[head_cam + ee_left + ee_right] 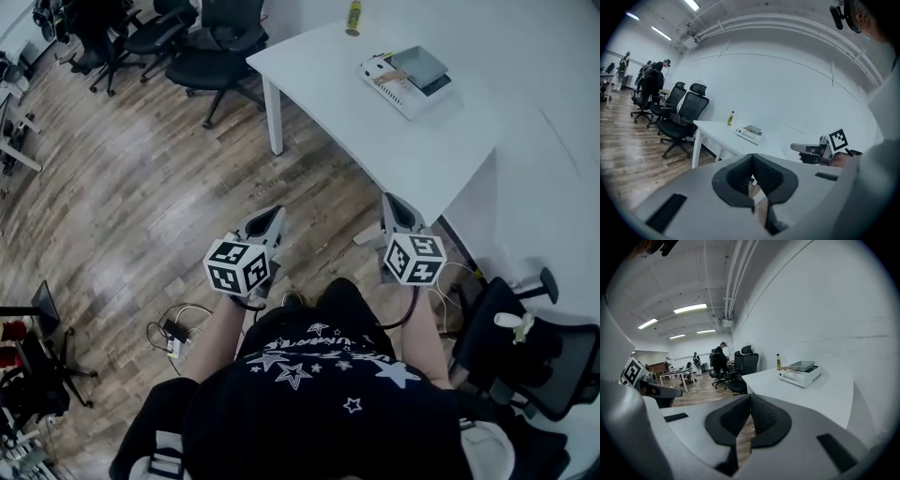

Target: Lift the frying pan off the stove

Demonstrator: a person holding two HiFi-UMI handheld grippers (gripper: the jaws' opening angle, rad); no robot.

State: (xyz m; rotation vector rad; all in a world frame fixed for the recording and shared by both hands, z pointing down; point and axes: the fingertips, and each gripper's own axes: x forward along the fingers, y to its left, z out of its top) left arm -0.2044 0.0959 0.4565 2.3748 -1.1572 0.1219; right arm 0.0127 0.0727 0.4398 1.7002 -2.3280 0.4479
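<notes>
A grey square frying pan [419, 66] sits on a white tabletop stove [398, 89] on the white table [375, 141]. The pan [753, 128] and stove [748, 136] also show far ahead in the left gripper view, and the right gripper view shows the pan [802, 365] on the stove [799, 377]. My left gripper [267, 221] hangs over the wooden floor, short of the table, its jaws shut and empty [752, 176]. The right gripper [397, 212] is at the table's near corner, also shut on nothing [750, 416]. Both are well away from the pan.
A yellow bottle [353, 17] stands at the table's far edge. Black office chairs [211, 52] crowd the floor left of the table, and another chair [525, 356] is close on my right. Cables and a power strip [173, 336] lie on the floor. People stand far back [719, 357].
</notes>
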